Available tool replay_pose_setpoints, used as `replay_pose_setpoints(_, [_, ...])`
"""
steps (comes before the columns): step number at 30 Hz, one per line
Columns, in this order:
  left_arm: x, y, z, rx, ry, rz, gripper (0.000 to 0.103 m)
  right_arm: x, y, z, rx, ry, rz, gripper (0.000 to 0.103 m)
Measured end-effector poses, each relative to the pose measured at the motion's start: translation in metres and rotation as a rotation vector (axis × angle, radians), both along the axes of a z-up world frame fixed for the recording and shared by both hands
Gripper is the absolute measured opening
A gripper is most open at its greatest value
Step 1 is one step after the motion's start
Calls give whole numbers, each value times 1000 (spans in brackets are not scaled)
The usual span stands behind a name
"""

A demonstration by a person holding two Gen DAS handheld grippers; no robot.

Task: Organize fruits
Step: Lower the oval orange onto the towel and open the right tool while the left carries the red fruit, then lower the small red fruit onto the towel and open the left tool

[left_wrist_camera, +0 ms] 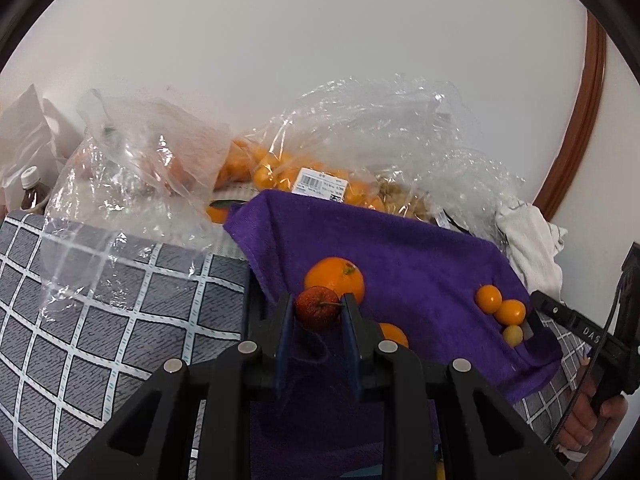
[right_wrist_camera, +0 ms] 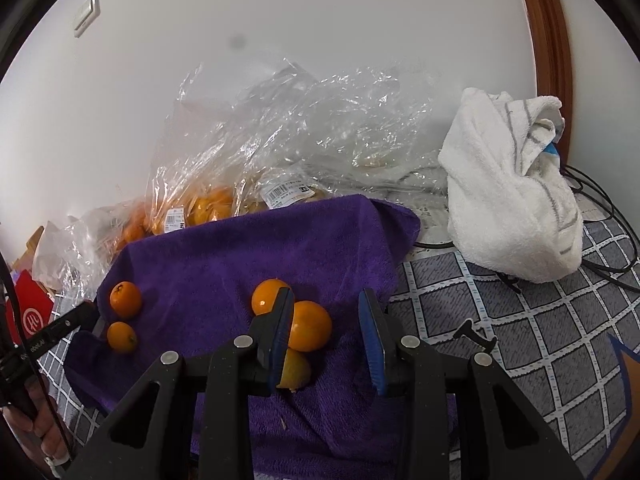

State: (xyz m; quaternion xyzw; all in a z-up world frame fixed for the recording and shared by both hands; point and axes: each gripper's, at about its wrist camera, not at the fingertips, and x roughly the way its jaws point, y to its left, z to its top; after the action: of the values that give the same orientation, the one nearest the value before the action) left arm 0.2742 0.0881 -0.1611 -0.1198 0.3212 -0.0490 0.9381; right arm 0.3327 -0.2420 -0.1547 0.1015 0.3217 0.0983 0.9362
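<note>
Left wrist view: left gripper (left_wrist_camera: 318, 312) w/ jaws pinching a small red fruit (left_wrist_camera: 318, 307) by its sides, stem pointing toward the right pad. Landmark = purple towel (left_wrist_camera: 420, 256), spread on a grey checked cloth (left_wrist_camera: 100, 320). Red fruit is held over the towel's near-left part. Just behind it on the towel lies a big orange (left_wrist_camera: 335, 276); a second orange (left_wrist_camera: 394, 334) shows partly behind the right finger. At the towel's right edge sit three small fruits in a row, two orange (left_wrist_camera: 488, 298) (left_wrist_camera: 509, 312) and one yellow (left_wrist_camera: 513, 335), touching one another. Beyond the towel's far edge: clear plastic bags (left_wrist_camera: 360, 132) holding more oranges, w/ a barcode label (left_wrist_camera: 320, 186). Right of the towel: a white cloth (left_wrist_camera: 532, 240).

Right wrist view: right gripper (right_wrist_camera: 326, 320) w/ jaws spread, nothing pressed between the pads. It hovers over the towel's right part; the same three fruits lie at and behind its left finger (right_wrist_camera: 280, 332). The towel's left part holds the two oranges, and the left gripper's tip reaches in from that side. A hand (right_wrist_camera: 40, 436) grips that tool's handle at the lower left.
</note>
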Motion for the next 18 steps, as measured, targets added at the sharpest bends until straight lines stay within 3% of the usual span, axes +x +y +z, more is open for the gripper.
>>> replay_pose_setpoints(18, [7,-12,-11,41,73,-44,23,-18,29,9,-128,-52,45,35])
